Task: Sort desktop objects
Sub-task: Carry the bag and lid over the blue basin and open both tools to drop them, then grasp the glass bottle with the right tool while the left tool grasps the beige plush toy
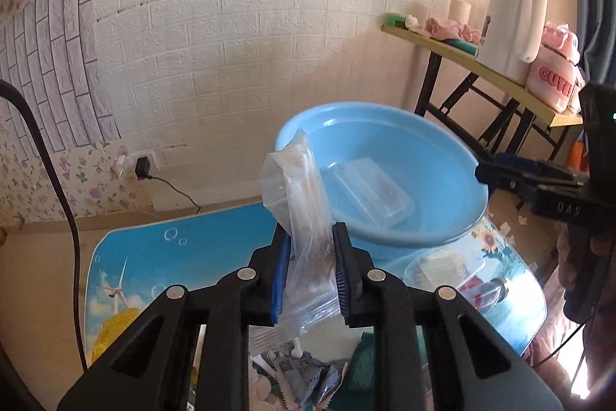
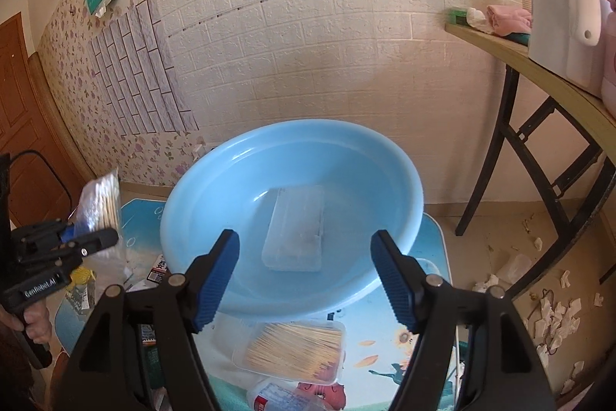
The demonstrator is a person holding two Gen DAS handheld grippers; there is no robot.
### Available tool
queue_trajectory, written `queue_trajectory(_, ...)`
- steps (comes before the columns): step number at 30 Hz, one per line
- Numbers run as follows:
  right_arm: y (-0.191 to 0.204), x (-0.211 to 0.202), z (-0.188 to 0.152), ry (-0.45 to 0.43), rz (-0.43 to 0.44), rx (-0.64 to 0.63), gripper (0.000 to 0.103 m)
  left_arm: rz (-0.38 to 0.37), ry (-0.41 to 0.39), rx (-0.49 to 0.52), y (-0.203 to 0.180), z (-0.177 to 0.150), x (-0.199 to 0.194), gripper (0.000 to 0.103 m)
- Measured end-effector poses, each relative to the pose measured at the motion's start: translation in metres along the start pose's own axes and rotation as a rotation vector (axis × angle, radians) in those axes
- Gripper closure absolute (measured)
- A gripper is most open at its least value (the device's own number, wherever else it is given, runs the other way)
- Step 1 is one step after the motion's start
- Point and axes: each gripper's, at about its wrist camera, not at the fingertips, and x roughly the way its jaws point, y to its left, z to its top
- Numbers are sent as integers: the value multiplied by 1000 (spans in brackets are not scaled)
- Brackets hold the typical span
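Note:
My left gripper [image 1: 310, 270] is shut on a clear zip bag of cotton swabs [image 1: 304, 203] and holds it up just left of the blue basin [image 1: 439, 230]. The bag also shows at the left of the right wrist view [image 2: 102, 203]. A clear plastic box [image 2: 294, 232] lies in the basin [image 2: 192, 203]. My right gripper [image 2: 304, 276] is open and empty over the basin's near rim. Below it a clear box of toothpicks [image 2: 294, 349] lies on the table.
The low table [image 1: 181, 249] has a printed blue top. Sachets [image 1: 308, 376] and a small bottle [image 2: 285, 397] lie at its near edge. A folding table [image 1: 496, 72] with a white jug [image 1: 508, 26] stands at the right. Paper scraps [image 2: 554, 318] litter the floor.

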Motion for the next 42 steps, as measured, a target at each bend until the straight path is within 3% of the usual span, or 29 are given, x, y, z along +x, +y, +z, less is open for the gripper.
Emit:
queue_trajectory(4, -12, -7, -12, 17, -26, 28, 32, -32, -29, 21, -13, 18, 8, 83)
queue_trajectory(10, -23, 1, -36, 84, -25, 66, 32, -70, 7, 62, -36, 25, 37, 79)
queue_trajectory(13, -22, 8, -45, 119, -16, 61, 32, -76, 26, 83, -46, 24, 49, 67)
queue_trajectory(16, -18, 13, -52, 142, 0, 43, 32, -66, 35, 96, -52, 22, 53, 37)
queue_trajectory(23, -15, 8, -65, 156, 6, 44, 25, -33, 49, 67, -39, 7, 40, 23)
queue_trajectory(24, -14, 7, -68, 160, 4, 45, 22, -26, 55, 55, -34, 3, 38, 22)
queue_trajectory(26, -12, 3, -74, 164, -4, 50, 5, -5, 63, 37, -26, -7, 31, 15)
queue_trajectory(36, 10, 1, -113, 238, -74, 103, 0, 118, 116, -36, 11, -70, -5, 8)
queue_trajectory(42, 22, 20, -121, 265, -133, 125, 0, 130, 143, -113, 31, -97, -20, 8)
